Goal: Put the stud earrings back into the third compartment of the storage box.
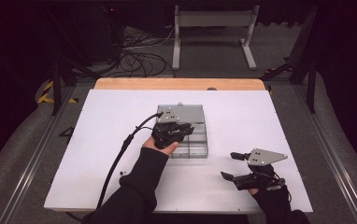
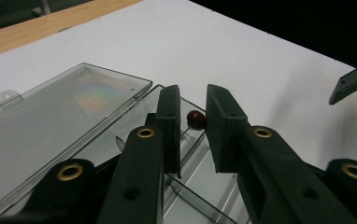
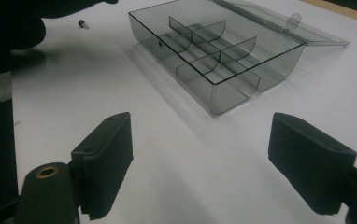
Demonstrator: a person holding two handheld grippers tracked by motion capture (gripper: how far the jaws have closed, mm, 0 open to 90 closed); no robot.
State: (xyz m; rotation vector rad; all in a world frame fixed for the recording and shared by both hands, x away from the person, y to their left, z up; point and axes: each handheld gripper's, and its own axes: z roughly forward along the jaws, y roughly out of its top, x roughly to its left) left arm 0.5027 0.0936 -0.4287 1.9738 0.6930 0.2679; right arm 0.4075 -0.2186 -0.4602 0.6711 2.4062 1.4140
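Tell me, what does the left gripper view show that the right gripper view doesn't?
Left gripper view: a tiny red bead between its nearly closed fingers, right above the box.
Right gripper view: its own fingers standing wide apart, the whole box with its dividers, and a small loose piece lying on the table.
Both: the clear box with its lid open, on the white table.

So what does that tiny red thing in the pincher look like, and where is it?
Find the white table, then the clear plastic box with dividers in its middle, lid open. Over the box, the left gripper pinches a small dark red bead with thin wire legs. It is the one red thing among grey and black.
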